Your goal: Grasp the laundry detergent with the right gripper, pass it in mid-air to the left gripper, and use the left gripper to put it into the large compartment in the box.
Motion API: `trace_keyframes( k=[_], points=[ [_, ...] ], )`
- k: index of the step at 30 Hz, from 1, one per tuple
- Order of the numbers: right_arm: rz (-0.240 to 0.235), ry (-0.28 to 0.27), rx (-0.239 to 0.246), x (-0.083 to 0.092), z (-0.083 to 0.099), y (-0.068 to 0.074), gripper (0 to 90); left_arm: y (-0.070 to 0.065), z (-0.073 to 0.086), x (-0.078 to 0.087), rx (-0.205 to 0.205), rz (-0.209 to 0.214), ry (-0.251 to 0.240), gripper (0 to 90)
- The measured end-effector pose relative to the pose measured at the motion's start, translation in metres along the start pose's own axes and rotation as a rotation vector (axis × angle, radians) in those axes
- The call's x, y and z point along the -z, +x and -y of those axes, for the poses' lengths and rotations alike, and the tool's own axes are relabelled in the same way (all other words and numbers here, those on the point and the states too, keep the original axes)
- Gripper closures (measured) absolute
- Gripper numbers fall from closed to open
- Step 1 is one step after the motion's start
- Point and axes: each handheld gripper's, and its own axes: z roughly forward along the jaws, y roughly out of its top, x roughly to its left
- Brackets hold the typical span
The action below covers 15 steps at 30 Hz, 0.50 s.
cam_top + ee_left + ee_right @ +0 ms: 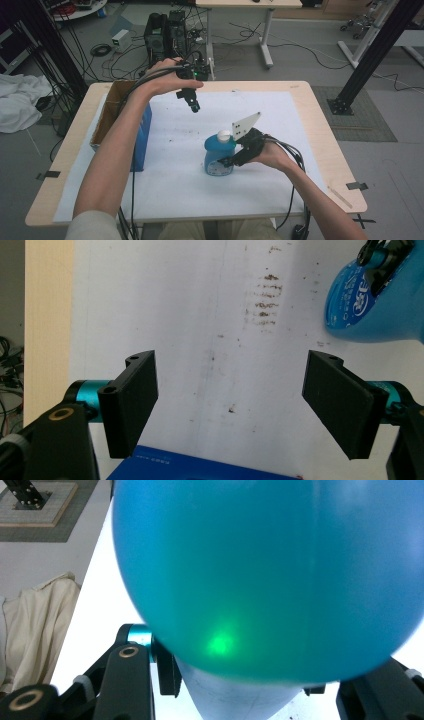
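blue bottle [219,157] stands upright, cap up, clamped by right gripper [231,161]; left gripper [230,405] gapes empty.

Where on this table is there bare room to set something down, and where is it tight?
The white mat is bare along its near edge, below the blue bottle, and across its far right part toward the table's edge. It is tight at the left, where the cardboard box and blue carton stand, and mid-table, where the right gripper clamps the bottle.
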Motion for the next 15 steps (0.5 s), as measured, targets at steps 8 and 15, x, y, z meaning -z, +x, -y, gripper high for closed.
trace_keyframes(
  k=[8,15],
  points=[
    [0.012,-0.002,-0.003,0.003,-0.002,-0.001,47.0,0.0,0.0,0.0,-0.001,-0.001,-0.001,22.5],
    [0.028,-0.031,-0.01,0.019,-0.008,-0.012,47.0,-0.007,0.001,0.014,-0.011,0.013,-0.061,22.5]
  ],
)
